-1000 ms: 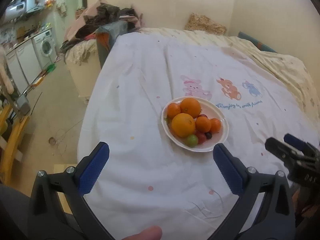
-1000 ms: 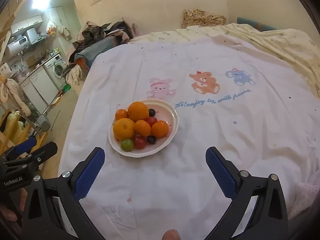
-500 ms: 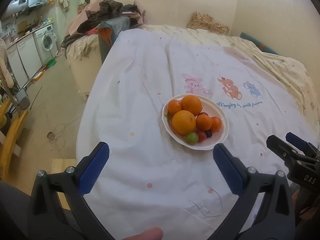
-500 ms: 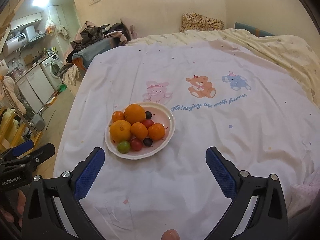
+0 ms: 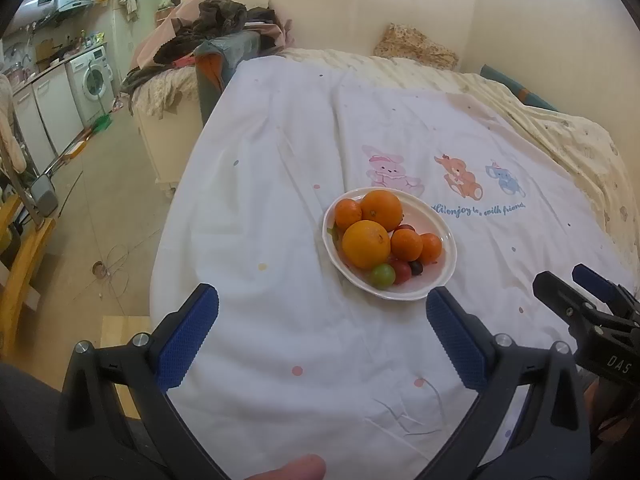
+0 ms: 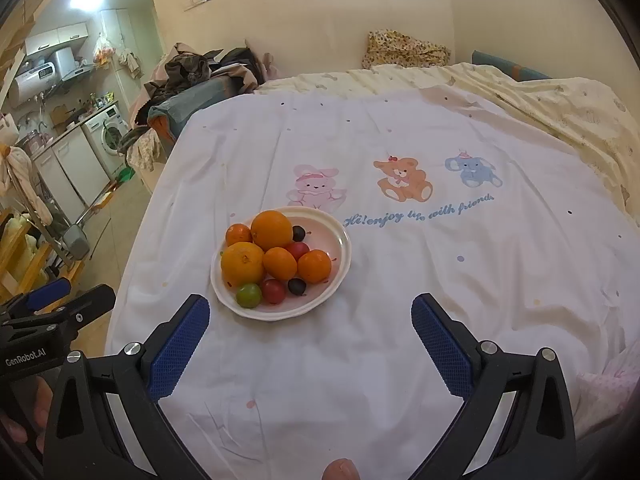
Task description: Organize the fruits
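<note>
Bowl [image 6: 340,264] upright; fruits [image 6: 276,260] heaped

The white sheet [image 6: 400,300] on the bed is matt woven cloth, softly creased, with flat printed animals and lettering, and the bowl [image 6: 340,264] resting on it looks like smooth, glossy ceramic or plastic. The oranges [image 6: 243,263] have a finely dimpled, faintly shiny peel, while the green tomato [image 6: 248,295] has a taut, sleek skin. Both the left gripper [image 5: 322,316] and right gripper [image 6: 310,324] are matt black plastic with bright metal screw heads, their fingers [image 6: 179,346] faced with blue, finely knurled rubbery pads.
</note>
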Motion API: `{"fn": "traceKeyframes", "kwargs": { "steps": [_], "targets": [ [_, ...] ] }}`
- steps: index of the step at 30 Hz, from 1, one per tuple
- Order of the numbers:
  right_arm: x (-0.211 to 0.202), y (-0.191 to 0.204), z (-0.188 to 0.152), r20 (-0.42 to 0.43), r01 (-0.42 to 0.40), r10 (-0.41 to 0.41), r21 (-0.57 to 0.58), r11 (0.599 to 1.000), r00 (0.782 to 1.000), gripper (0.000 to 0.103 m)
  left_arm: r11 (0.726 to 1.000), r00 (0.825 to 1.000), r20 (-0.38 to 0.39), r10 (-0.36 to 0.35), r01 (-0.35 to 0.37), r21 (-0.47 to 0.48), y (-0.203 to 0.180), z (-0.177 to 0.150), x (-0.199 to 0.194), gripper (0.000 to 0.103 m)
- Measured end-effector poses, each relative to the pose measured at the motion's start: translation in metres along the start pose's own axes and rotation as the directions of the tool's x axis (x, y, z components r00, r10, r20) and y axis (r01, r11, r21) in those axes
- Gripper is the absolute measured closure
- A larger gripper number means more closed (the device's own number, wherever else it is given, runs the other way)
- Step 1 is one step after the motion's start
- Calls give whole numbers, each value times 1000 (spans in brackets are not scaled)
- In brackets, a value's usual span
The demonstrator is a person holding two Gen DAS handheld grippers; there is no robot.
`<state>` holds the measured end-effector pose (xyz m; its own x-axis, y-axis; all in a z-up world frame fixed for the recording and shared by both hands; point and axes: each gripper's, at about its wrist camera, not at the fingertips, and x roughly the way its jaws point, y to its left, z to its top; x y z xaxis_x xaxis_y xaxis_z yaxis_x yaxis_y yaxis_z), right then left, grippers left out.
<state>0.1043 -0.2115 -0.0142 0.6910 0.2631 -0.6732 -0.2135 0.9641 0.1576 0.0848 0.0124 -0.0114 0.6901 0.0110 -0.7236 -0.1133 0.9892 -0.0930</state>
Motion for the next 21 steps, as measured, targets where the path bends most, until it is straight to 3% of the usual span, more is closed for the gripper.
{"fn": "traceKeyframes", "kwargs": {
  "steps": [21],
  "targets": [
    [-1,0,1,-2,0,0,4,1000,1000,0,1000,1000,-1,2,-2,0,-1,0,0,1]
  ]
}}
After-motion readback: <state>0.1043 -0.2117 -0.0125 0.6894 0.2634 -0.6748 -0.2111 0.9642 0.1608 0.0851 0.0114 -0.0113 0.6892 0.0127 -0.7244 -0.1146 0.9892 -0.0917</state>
